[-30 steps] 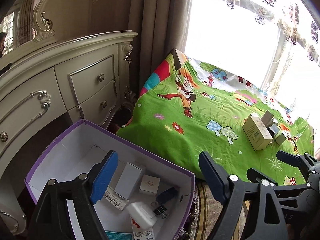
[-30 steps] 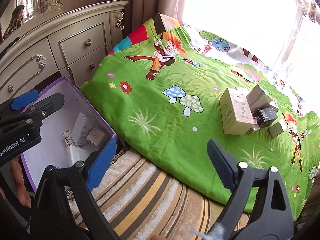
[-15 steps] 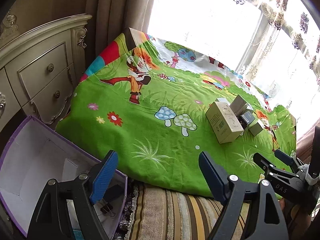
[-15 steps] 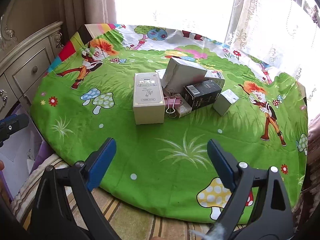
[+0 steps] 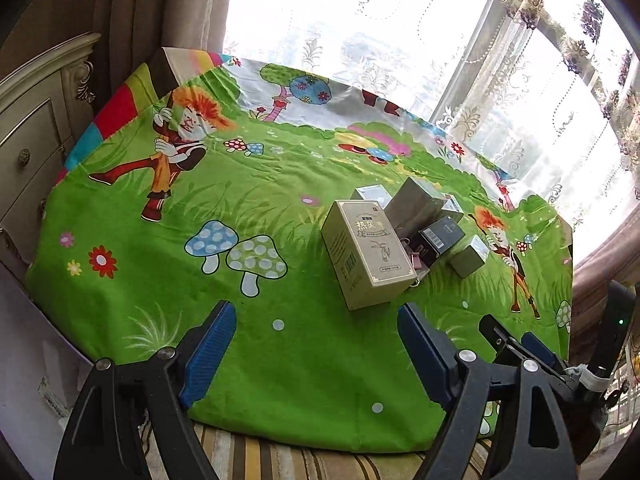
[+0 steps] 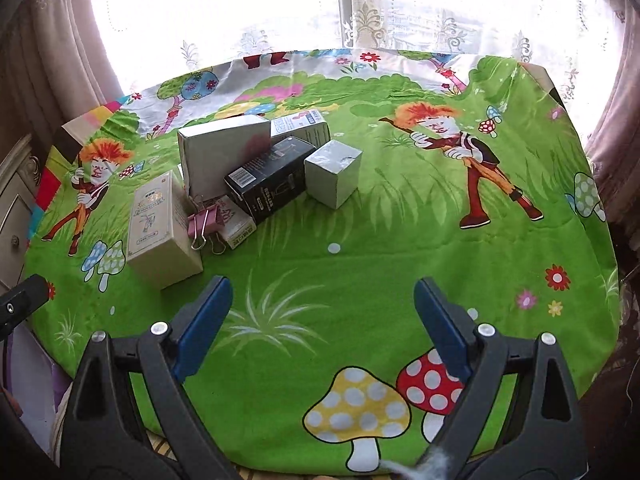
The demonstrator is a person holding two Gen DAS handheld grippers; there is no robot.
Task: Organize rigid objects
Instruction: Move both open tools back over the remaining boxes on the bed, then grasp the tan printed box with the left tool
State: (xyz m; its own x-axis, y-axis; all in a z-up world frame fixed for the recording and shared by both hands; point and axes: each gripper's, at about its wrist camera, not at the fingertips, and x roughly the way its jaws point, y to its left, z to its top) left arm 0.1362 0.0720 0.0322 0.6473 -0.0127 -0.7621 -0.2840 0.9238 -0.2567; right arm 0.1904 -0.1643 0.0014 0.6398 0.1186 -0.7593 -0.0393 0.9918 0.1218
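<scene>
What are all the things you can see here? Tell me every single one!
cloth: one, green with cartoon mushrooms, spread under everything
tall box: one, cream and gold, left end of the pile
big box: one, silver-grey, tilted at the back
black box: one, leaning in the middle
cube box: one, silver, right end
binder clips: pink, count unclear, beside the tall box
dresser: one, cream, far left
left gripper: fingers apart, empty
right gripper: fingers apart, empty
</scene>
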